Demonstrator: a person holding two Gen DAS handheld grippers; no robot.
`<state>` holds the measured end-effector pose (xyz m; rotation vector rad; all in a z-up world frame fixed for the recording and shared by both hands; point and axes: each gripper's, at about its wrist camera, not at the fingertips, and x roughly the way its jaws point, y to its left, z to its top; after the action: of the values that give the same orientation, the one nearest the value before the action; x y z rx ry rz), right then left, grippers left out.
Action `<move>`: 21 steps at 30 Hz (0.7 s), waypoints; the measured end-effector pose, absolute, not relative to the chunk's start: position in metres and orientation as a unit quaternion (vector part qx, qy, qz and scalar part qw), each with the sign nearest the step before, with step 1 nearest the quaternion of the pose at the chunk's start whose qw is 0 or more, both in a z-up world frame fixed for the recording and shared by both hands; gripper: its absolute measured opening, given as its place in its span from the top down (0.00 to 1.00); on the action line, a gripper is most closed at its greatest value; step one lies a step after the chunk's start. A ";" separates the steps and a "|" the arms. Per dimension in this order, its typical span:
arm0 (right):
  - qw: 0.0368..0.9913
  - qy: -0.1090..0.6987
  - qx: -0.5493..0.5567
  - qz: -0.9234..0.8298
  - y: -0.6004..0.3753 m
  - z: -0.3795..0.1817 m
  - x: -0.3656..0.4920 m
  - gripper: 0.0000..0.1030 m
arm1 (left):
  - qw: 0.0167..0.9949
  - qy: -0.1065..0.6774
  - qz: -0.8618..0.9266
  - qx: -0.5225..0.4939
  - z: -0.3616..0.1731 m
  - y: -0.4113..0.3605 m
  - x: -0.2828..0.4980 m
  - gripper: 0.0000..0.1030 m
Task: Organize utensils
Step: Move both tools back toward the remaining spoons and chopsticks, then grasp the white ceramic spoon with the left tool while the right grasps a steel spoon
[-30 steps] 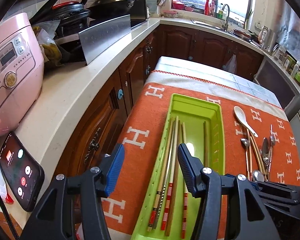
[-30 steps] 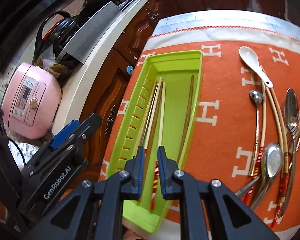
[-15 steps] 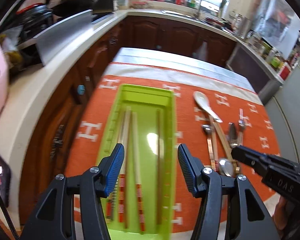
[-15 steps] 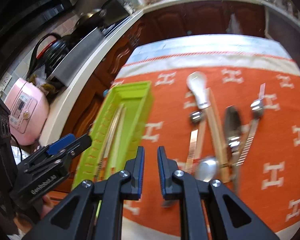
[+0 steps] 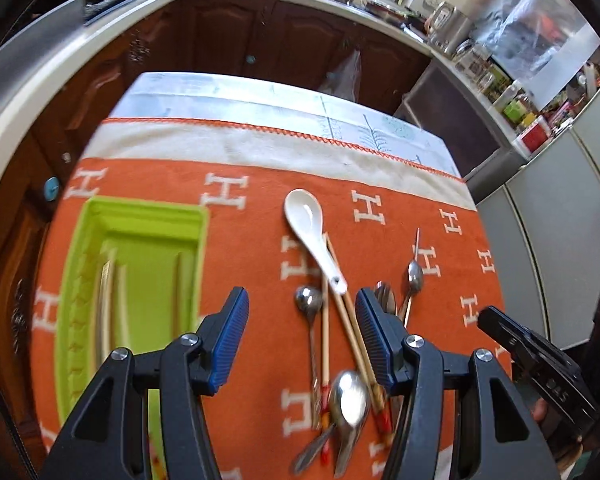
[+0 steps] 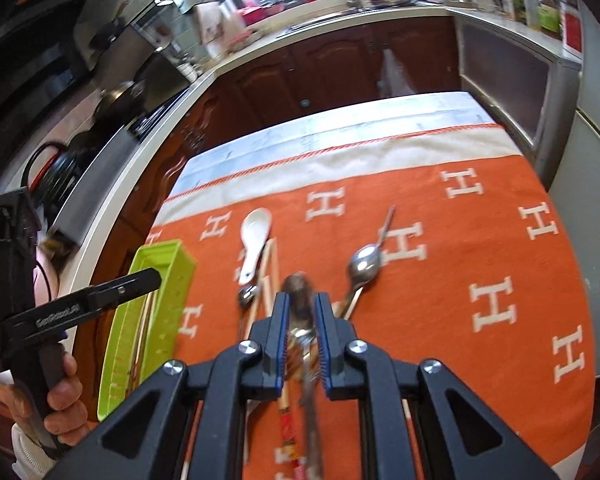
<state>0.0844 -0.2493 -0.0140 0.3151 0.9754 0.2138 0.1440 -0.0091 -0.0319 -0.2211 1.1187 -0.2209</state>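
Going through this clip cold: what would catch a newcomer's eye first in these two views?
The orange cloth patterned with white H letters fills both views. To the left lies a lime-green tray holding chopsticks, and at the centre a loose heap of utensils topped by a white ceramic spoon. The left gripper hangs open above that heap, while the right gripper has its jaws nearly together above a metal spoon.
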 end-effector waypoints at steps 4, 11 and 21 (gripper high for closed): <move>0.864 0.468 0.167 0.084 -0.269 -0.025 0.108 0.85 | 0.826 0.550 -0.079 -0.092 -0.053 -0.025 0.184 0.48; 0.846 0.492 0.194 0.075 -0.284 -0.057 0.137 0.84 | 0.802 0.583 -0.046 -0.125 -0.097 -0.030 0.240 0.48; 0.821 0.515 0.231 0.085 -0.291 -0.089 0.147 0.84 | 0.816 0.572 -0.021 -0.088 -0.124 -0.053 0.254 0.48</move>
<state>0.1470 -0.2906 -0.0893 0.4927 1.0953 0.1811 0.2544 -0.0533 -0.1244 -0.1882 1.2189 -0.0458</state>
